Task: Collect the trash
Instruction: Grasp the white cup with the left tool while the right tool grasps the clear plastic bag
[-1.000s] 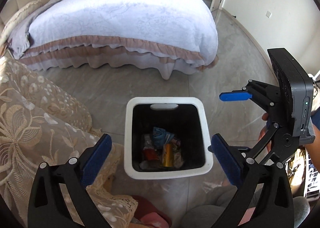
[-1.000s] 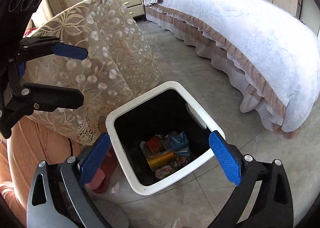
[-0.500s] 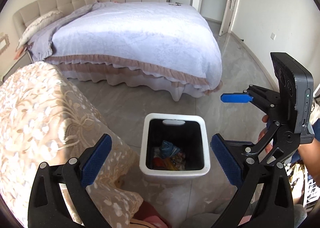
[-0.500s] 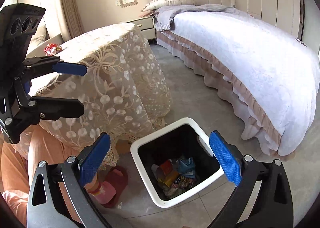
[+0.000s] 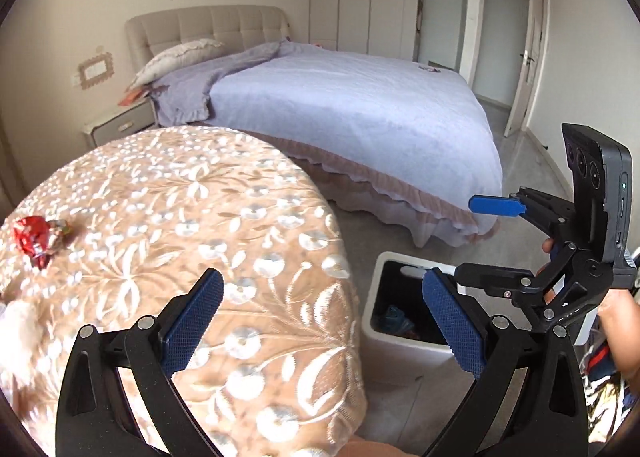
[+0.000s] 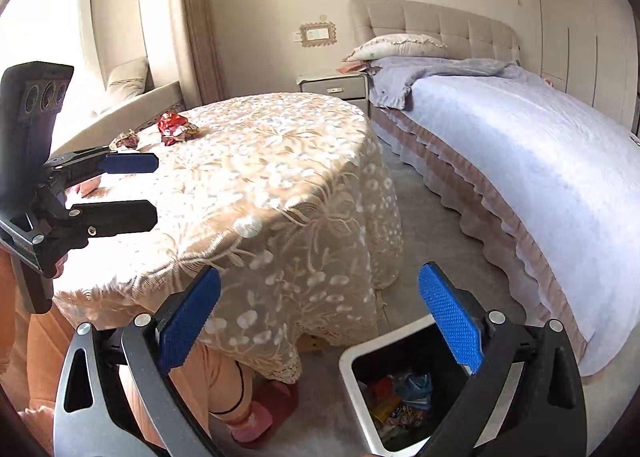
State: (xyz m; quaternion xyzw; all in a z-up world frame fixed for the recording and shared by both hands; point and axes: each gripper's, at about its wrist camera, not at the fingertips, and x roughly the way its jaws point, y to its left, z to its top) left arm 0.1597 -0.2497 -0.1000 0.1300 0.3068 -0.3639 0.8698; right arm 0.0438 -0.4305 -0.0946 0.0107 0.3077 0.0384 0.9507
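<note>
A crumpled red wrapper [image 5: 32,239] [image 6: 172,127] lies on the far side of the round lace-covered table [image 5: 224,225] [image 6: 260,177]. Beside it lies a second, brownish wrapper [image 6: 126,141]. On the floor at the table's right stands the white trash bin [image 5: 394,353] [image 6: 349,371], holding several pieces of litter. My left gripper [image 5: 324,317] [image 6: 154,189] hovers open over the near table edge, nothing between its fingers. To its right, my right gripper [image 6: 320,317] [image 5: 480,243] hangs open and empty above the bin.
A large bed [image 5: 360,117] [image 6: 540,145] fills the right side, a nightstand [image 6: 334,87] by its head. A sofa [image 6: 120,97] sits behind the table. A person's leg and pink slipper [image 6: 256,417] are under the table edge. An open door [image 5: 524,57] is far right.
Both grippers have risen from just above the bin and tilted up toward the table. The tabletop and its wrappers have come into view; the bin has dropped low in both views.
</note>
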